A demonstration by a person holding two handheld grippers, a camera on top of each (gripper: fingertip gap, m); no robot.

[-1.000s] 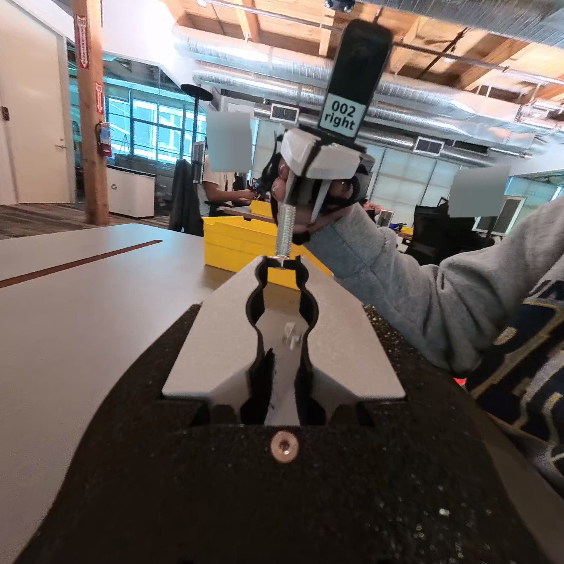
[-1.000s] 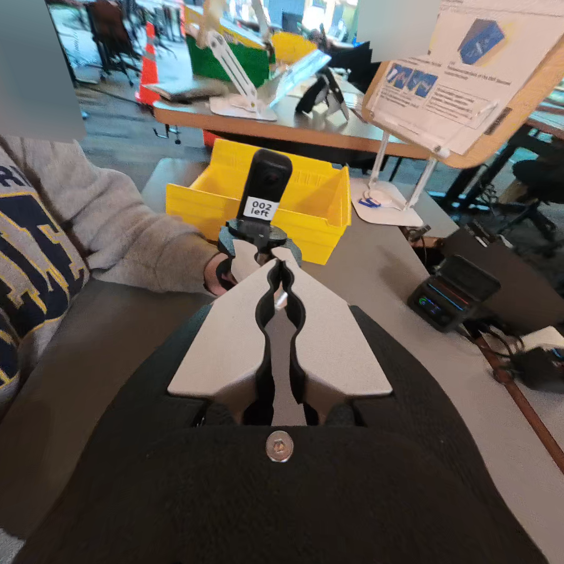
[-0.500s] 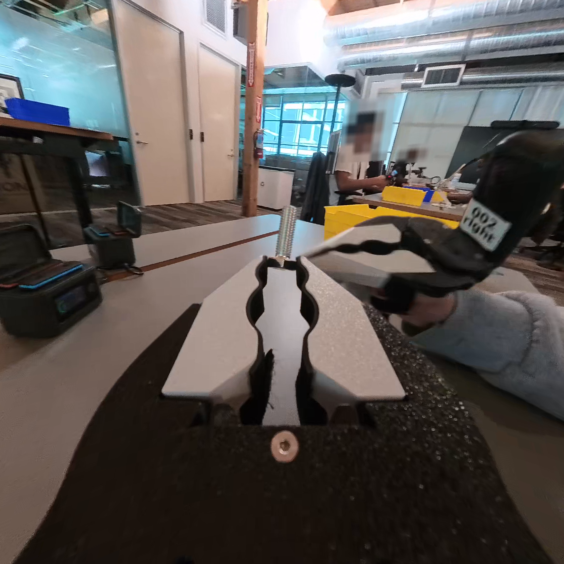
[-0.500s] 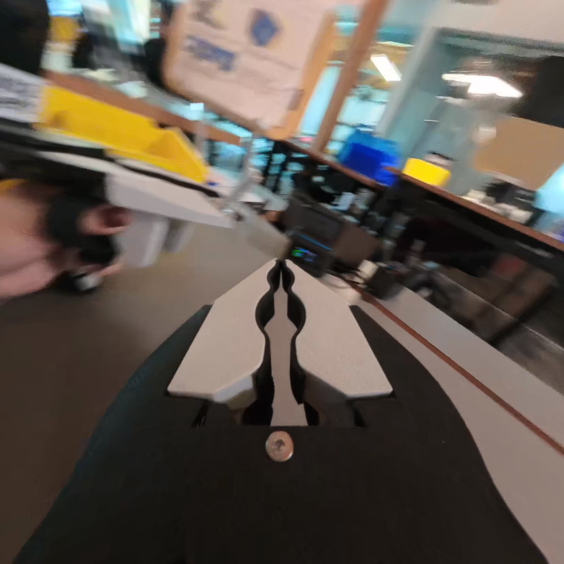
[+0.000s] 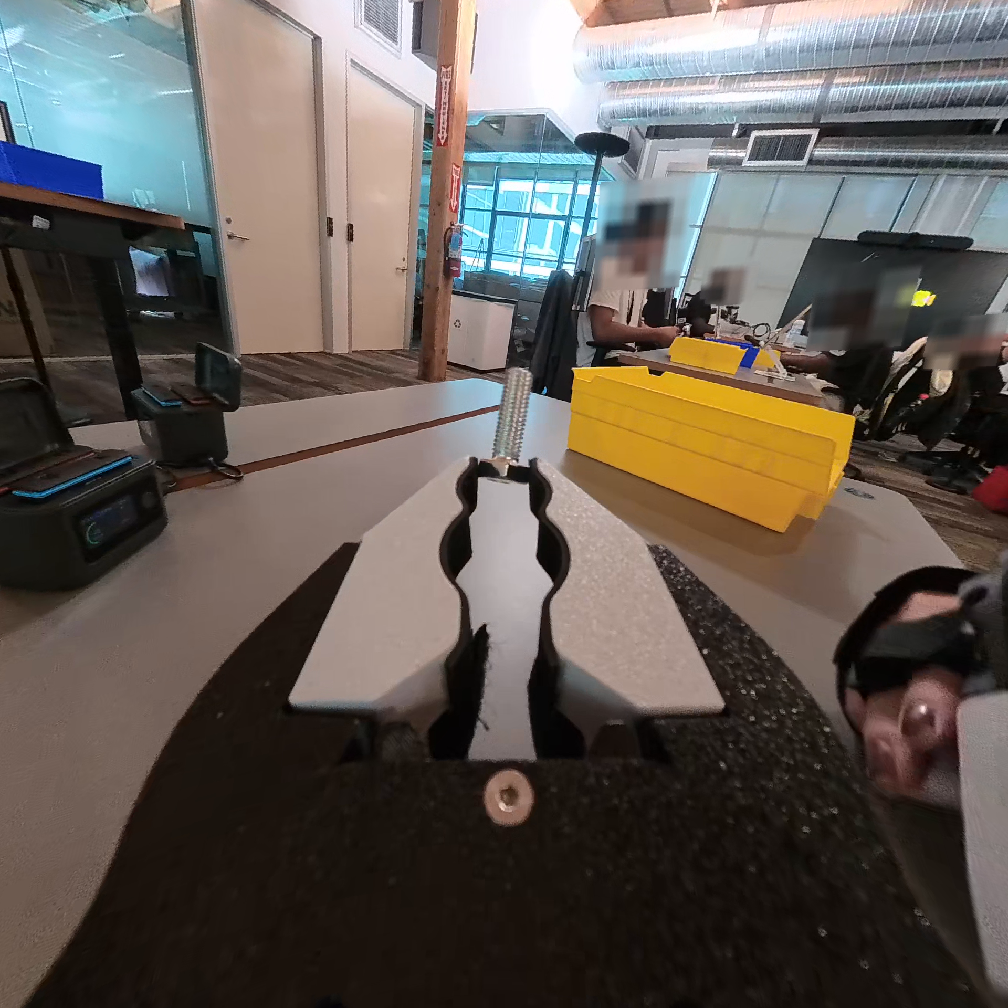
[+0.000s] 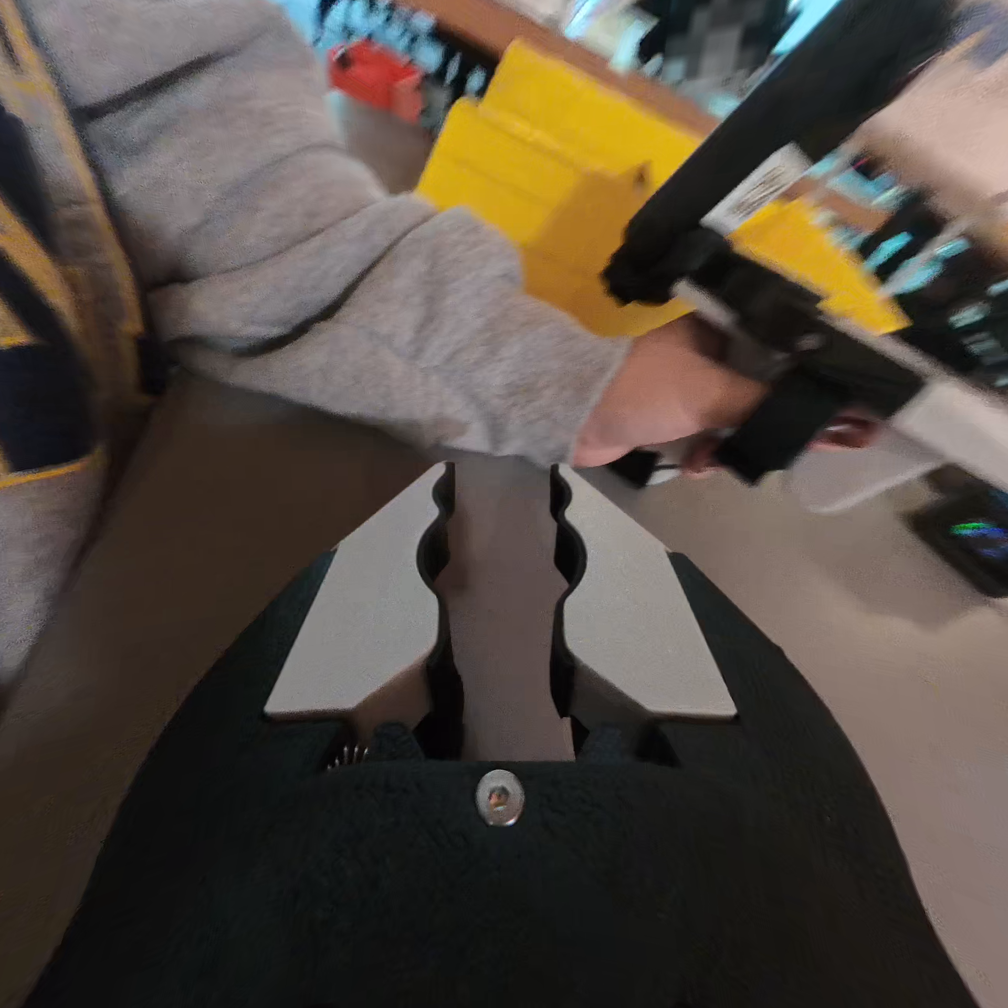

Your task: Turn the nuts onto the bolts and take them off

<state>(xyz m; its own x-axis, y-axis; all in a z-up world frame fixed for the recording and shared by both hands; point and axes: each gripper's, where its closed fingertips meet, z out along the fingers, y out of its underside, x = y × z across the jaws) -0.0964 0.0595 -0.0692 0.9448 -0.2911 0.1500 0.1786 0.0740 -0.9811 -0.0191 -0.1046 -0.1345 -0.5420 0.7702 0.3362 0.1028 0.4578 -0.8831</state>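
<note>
Left gripper (image 5: 503, 472) clamped on upright bolt (image 5: 511, 413) left of yellow bin (image 5: 703, 444), right gripper (image 6: 502, 480) parted, seemingly empty amid blur.

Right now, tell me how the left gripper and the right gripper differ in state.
The left gripper is shut on the bolt, pinching its head so the threaded shank stands upright; the right gripper is open and holds nothing. The left gripper's view is sharp; the right gripper's view is smeared by motion. Both have the same grey scalloped fingers on a black body.

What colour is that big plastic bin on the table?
Bright yellow plastic bin, clearest in the left wrist view.
</note>
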